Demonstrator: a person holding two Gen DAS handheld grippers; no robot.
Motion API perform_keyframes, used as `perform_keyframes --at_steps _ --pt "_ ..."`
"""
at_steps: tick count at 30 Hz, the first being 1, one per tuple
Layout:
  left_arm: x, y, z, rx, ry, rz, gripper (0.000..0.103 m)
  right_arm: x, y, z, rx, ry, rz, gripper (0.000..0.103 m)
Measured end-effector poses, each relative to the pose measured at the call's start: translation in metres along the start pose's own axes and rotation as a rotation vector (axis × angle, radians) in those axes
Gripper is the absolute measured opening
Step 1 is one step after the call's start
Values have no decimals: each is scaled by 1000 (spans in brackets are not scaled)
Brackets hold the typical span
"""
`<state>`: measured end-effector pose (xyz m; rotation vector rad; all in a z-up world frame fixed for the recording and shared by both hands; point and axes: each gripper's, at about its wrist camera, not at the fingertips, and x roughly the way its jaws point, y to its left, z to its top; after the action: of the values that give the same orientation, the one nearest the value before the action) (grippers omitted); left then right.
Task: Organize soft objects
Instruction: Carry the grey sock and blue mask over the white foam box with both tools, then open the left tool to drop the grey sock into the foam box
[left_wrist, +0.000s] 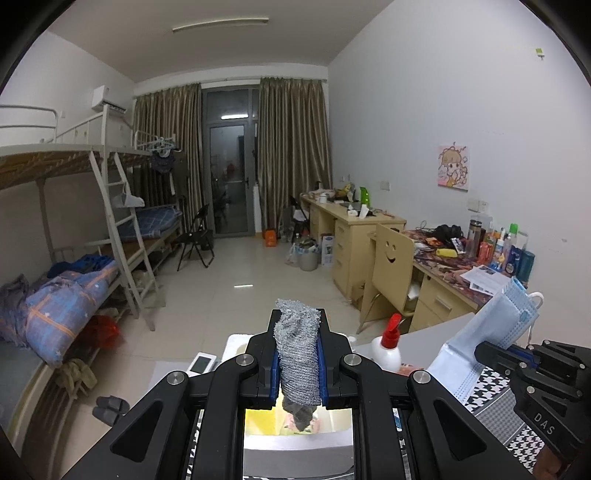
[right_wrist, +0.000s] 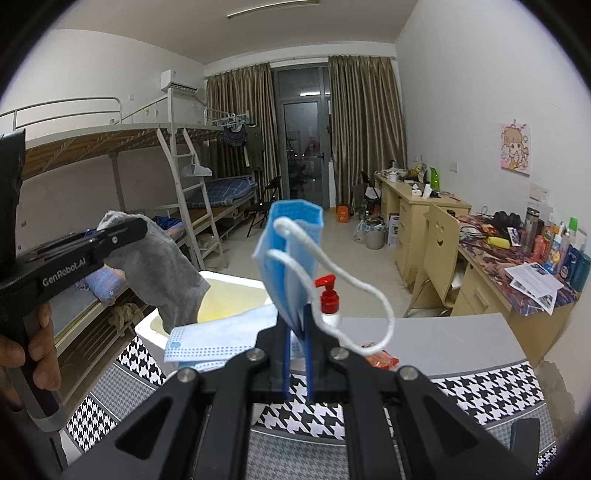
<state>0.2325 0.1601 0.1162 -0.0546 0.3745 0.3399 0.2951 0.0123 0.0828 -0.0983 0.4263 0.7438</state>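
Between left fingers: left gripper (left_wrist: 298, 354) clamped on grey sock (left_wrist: 298, 358); soft, light, droops below the pads; a mid-body pinch suits it.
Right view: right gripper (right_wrist: 297, 332) clamped on blue mask (right_wrist: 291, 254), standing above fingertips; thin, floppy, loops dangle; hold the pleats.

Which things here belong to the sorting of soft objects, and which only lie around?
Belonging to the job:
grey sock in left gripper
blue face mask in right gripper
second mask
white foam box

Lying about:
red-capped pump bottle
orange packet

Dorm rm: bunk beds (left_wrist: 74, 206), desks (left_wrist: 354, 236), curtains (right_wrist: 364, 125).
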Motion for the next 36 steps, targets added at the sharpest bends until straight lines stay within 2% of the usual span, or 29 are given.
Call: perform_keyframes --at_steps 16,31,32,34,35,36 --pt "25 18 -7 -19 35 7 16 24 15 11 -12 19 21 9" --pt "68 30 -22 -39 123 -27 16 46 19 13 -7 50 -7 9" --pt "72 31 -24 -44 128 -28 20 46 19 14 -4 51 -10 9" --pt "81 34 -29 -41 161 -17 35 47 17 14 4 51 -17 9" --pt "86 35 -32 -38 179 -5 49 48 16 14 7 52 -20 9" --pt "88 36 -32 -36 185 0 58 49 16 15 9 52 -28 9"
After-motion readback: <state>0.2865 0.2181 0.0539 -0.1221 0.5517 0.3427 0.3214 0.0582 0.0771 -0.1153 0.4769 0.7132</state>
